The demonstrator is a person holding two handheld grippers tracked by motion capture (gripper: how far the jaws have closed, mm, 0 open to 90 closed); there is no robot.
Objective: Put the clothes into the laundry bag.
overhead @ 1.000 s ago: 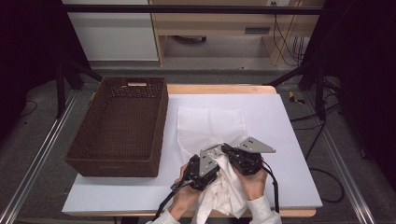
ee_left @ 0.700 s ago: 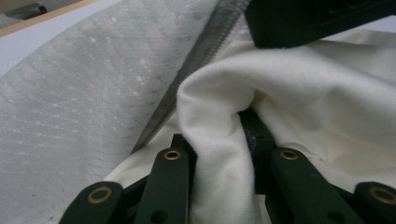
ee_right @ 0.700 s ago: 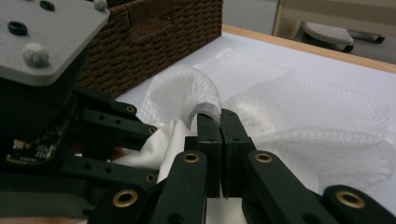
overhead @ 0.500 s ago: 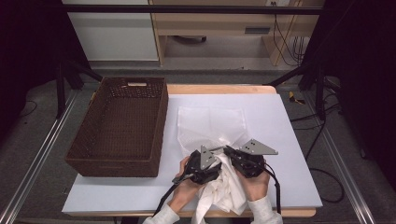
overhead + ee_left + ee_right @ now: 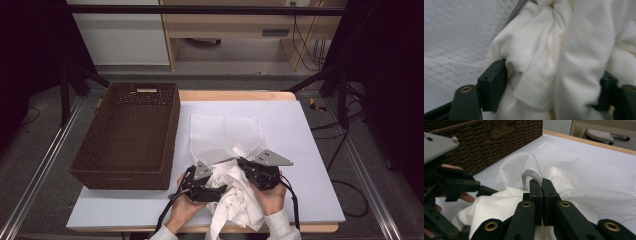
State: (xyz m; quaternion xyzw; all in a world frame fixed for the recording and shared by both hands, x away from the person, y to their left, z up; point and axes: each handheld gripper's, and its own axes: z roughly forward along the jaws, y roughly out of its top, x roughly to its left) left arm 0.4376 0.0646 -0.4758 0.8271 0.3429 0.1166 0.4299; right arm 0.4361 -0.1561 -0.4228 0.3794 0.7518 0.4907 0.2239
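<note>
Clothing (image 5: 235, 197), white and bunched at the table's (image 5: 310, 135) near edge, is clamped by the left gripper (image 5: 549, 82). A mesh bag's (image 5: 225, 132) rim is pinched by the right gripper (image 5: 542, 185). Bagging seems barely begun.

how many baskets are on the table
1: the brown wicker basket sits on the table's left side, beside the mesh bag. Nothing suggests another is hidden.

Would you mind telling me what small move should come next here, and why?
Probably push the left gripper forward, feeding the white garment into the mesh bag. The right gripper is shut on the bag's rim, lifting the mouth open, while the left one clamps the bunched cloth just outside it.
</note>
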